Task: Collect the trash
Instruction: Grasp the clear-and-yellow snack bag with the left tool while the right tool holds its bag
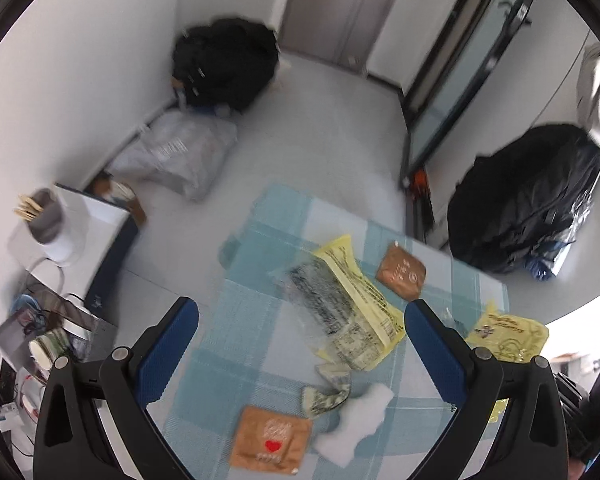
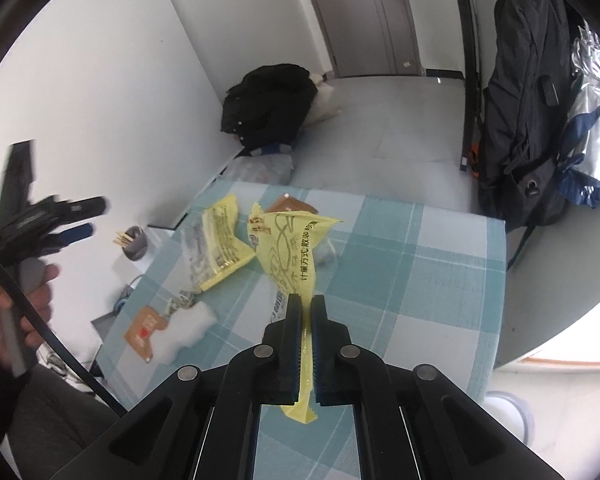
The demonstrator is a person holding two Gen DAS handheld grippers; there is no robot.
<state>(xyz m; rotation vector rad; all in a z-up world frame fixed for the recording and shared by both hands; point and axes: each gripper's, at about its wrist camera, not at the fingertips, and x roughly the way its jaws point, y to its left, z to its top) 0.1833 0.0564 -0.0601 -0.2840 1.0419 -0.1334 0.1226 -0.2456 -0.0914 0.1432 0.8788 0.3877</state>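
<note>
In the right wrist view my right gripper (image 2: 306, 300) is shut on a yellow wrapper (image 2: 292, 248), which hangs lifted above the checked tablecloth (image 2: 420, 280). Seen from the left wrist, my left gripper (image 1: 302, 306) is open over a yellow wrapper with clear printed plastic (image 1: 348, 304), touching nothing. Around it lie a brown packet (image 1: 401, 271), a brown packet with a red heart (image 1: 270, 438), a white tissue (image 1: 360, 412) and a crumpled wrapper (image 1: 328, 390). The lifted yellow wrapper (image 1: 508, 334) shows at the right. A hand (image 2: 28, 296) holds the left gripper (image 2: 94, 216).
A black backpack (image 2: 524, 120) stands beyond the table's far right corner. A black bag (image 2: 272, 104) and a clear plastic bag (image 1: 180, 152) lie on the floor by the wall. A cup of sticks (image 1: 44, 216) sits on a low side shelf at the left.
</note>
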